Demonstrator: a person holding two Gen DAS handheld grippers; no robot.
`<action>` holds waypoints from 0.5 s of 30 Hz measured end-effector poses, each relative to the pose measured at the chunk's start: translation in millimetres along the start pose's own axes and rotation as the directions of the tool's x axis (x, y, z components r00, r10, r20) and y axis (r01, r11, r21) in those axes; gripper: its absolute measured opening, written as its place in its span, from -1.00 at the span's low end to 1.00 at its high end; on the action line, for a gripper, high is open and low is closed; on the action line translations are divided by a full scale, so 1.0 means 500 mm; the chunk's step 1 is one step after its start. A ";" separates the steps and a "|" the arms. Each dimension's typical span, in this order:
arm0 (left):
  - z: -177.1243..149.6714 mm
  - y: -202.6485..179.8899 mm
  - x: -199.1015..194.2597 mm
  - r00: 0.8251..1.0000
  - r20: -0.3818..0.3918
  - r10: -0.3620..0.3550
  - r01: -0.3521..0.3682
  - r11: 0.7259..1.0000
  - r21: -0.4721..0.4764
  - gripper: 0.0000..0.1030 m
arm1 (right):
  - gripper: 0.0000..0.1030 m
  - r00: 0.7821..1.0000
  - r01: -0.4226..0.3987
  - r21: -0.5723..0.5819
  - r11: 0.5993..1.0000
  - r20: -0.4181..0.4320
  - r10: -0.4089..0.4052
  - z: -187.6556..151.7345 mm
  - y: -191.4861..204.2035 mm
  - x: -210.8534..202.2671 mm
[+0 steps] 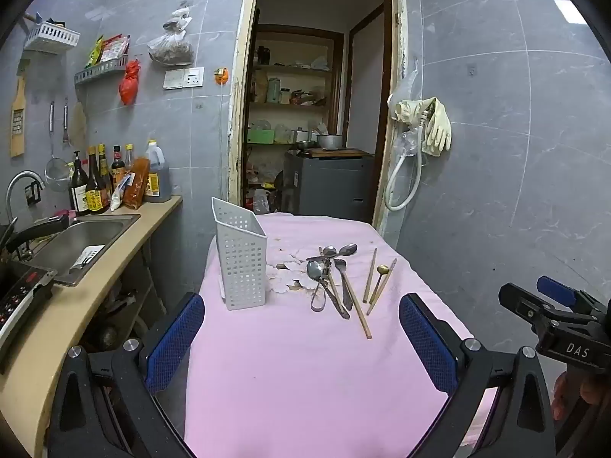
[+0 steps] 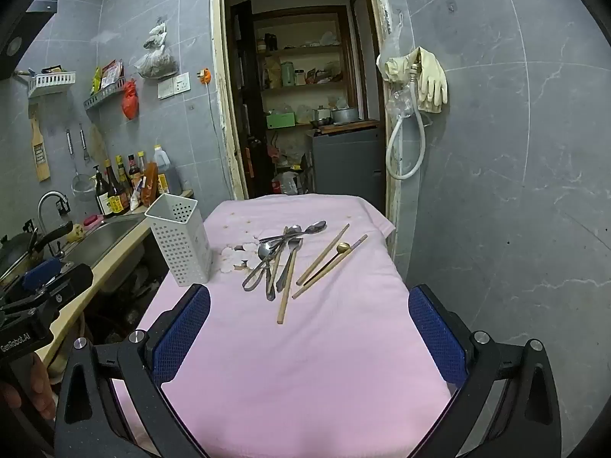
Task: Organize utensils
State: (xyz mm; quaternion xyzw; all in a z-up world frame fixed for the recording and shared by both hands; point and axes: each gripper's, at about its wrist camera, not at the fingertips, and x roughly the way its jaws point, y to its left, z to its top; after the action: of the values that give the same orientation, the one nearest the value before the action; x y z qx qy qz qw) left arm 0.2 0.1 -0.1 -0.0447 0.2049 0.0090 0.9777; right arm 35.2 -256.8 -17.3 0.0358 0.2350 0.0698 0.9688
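A pile of metal spoons and forks (image 1: 330, 278) with wooden chopsticks (image 1: 372, 280) and a small gold spoon (image 1: 382, 269) lies on the pink tablecloth (image 1: 305, 362). A white perforated utensil holder (image 1: 241, 259) stands upright to their left. The same pile (image 2: 280, 257), chopsticks (image 2: 324, 253) and holder (image 2: 179, 240) show in the right wrist view. My left gripper (image 1: 301, 337) is open and empty, short of the pile. My right gripper (image 2: 309, 330) is open and empty, also short of the pile.
A counter with a steel sink (image 1: 80, 244) and sauce bottles (image 1: 95, 183) runs along the left. A doorway (image 1: 313, 114) opens behind the table. A grey tiled wall (image 1: 515, 152) with hanging gloves (image 1: 435, 126) stands to the right. The right gripper's body (image 1: 553, 316) shows at the right edge.
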 end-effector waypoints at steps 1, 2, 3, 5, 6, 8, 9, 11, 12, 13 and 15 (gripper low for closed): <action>0.000 0.000 -0.001 1.000 0.011 0.002 -0.002 1.000 0.003 0.99 | 0.98 1.000 -0.002 0.005 1.000 0.003 0.002 0.000 0.000 0.000; 0.000 0.000 -0.001 1.000 0.010 0.002 -0.002 1.000 0.002 0.99 | 0.98 1.000 -0.001 0.003 1.000 0.002 0.001 0.000 0.000 0.000; -0.001 0.001 -0.002 1.000 0.008 0.002 -0.002 1.000 0.001 0.99 | 0.98 1.000 -0.001 0.003 1.000 0.002 0.001 0.001 0.000 0.000; -0.001 0.002 -0.003 1.000 0.006 0.005 -0.005 1.000 0.000 0.99 | 0.98 1.000 0.000 0.001 1.000 0.001 0.000 0.001 0.001 0.001; -0.001 0.003 -0.004 1.000 0.005 0.005 -0.005 1.000 -0.002 0.99 | 0.98 1.000 -0.001 0.001 1.000 -0.001 0.001 0.001 0.001 0.002; -0.002 0.004 -0.007 1.000 0.001 0.004 -0.004 1.000 -0.004 0.99 | 0.98 1.000 -0.002 -0.001 1.000 -0.001 0.002 0.001 0.002 0.004; -0.002 0.005 -0.008 1.000 -0.001 0.003 -0.003 1.000 -0.004 0.99 | 0.98 1.000 -0.002 -0.001 1.000 -0.001 0.002 0.001 0.001 0.005; -0.005 0.014 -0.013 1.000 -0.001 0.005 -0.005 1.000 -0.001 0.99 | 0.98 1.000 -0.002 -0.002 1.000 0.000 0.002 0.002 0.005 0.002; -0.006 0.015 -0.015 1.000 -0.001 0.004 -0.004 1.000 -0.001 0.99 | 0.98 1.000 -0.002 -0.003 1.000 -0.001 0.002 0.002 0.005 0.002; -0.006 0.016 -0.018 1.000 -0.001 0.003 -0.003 1.000 -0.001 0.99 | 0.98 1.000 -0.002 -0.003 1.000 0.000 0.002 0.002 0.005 0.002; -0.003 0.006 -0.003 1.000 -0.008 0.010 -0.010 1.000 -0.005 0.99 | 0.98 1.000 -0.001 -0.003 1.000 0.002 0.001 0.001 0.004 0.002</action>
State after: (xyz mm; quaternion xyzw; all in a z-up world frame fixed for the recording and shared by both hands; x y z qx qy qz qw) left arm -2.0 2.8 -1.1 -0.0460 0.2089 0.0144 0.9768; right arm 36.1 -254.5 -17.0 0.0344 0.2340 0.0707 0.9690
